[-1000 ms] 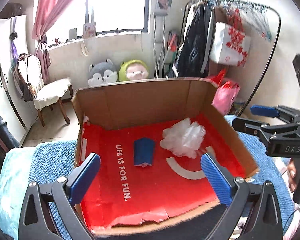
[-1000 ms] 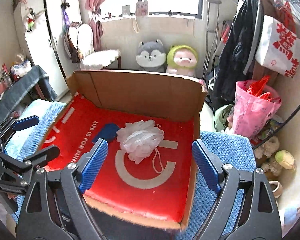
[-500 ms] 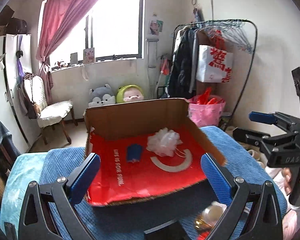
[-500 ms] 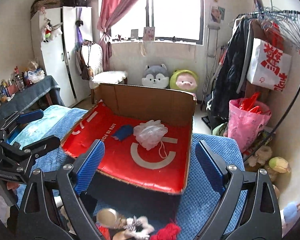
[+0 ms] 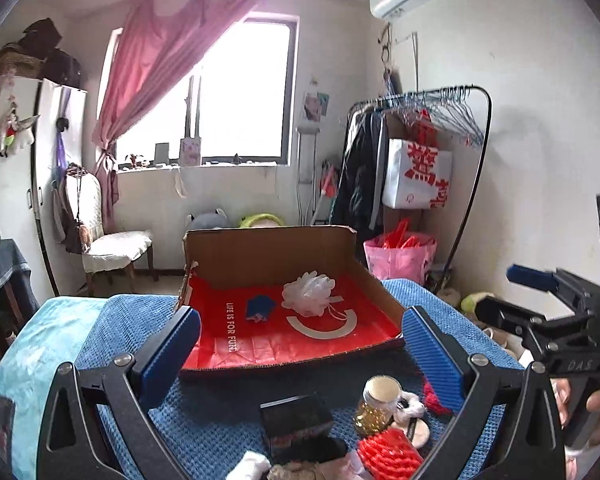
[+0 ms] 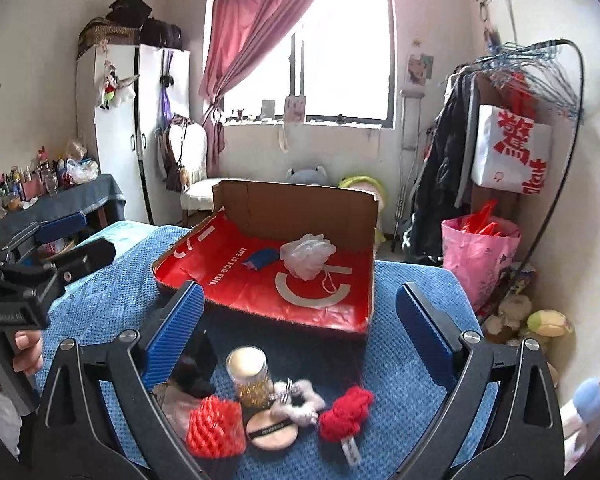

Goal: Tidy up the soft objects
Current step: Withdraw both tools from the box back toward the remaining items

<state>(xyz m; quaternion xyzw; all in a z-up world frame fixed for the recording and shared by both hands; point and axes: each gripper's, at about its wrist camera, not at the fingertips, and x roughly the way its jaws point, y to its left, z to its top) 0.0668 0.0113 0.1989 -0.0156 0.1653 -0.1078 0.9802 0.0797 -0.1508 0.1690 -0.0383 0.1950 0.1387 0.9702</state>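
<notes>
red knitted yarn bundle [image 6: 346, 408]: judged light, squashy; pinch its bulging middle. right gripper [image 6: 296, 320] opening, nothing between. left gripper [image 5: 300, 344] wide, empty.

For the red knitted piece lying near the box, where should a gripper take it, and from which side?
Grip the red knitted piece across its bunched middle, coming from above. It lies flat on the blue blanket, the white tag trailing toward the camera. The right gripper, jaws opening and empty, is nearest.

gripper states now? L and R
Left gripper: open, holding nothing.
Right gripper: jaws opening, nothing between them.
</notes>
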